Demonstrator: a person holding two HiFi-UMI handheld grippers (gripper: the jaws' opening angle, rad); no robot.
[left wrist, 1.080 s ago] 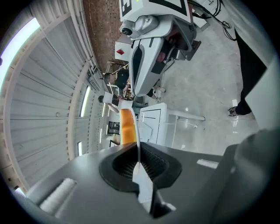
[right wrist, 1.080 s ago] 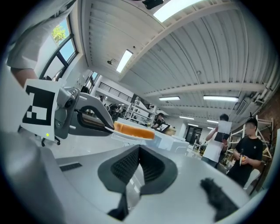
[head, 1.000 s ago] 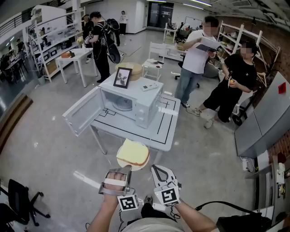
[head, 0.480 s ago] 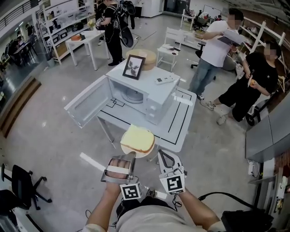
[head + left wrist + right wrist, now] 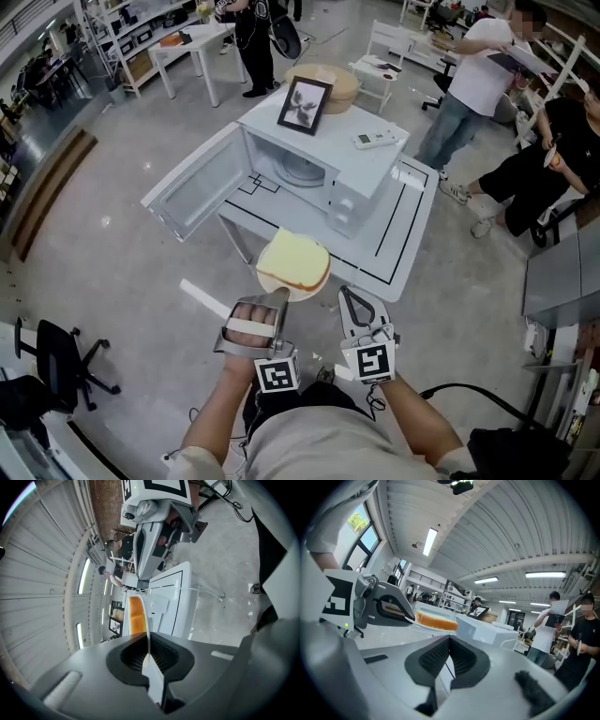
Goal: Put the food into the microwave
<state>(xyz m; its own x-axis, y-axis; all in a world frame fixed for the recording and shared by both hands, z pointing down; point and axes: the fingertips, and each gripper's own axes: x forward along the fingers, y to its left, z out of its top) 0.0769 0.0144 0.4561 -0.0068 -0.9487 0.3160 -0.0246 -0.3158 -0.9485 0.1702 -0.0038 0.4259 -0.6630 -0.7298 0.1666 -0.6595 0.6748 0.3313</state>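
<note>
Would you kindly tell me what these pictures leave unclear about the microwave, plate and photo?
Buttons on the microwave: head view, too small to read.
Surface of the plate: head view, mostly covered by the bread.
Framed photo atop it: head view, too small for detail.

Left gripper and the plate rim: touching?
Touching. Left gripper view: the plate rim sits pinched between the closed jaws of the left gripper, with the bread lying on the plate.

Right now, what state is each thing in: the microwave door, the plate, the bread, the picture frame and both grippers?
microwave door: wide open
plate: held in the air by its rim
bread: lying flat on the plate
picture frame: upright on the microwave
left gripper: shut on the plate
right gripper: shut, nothing between its jaws
</note>
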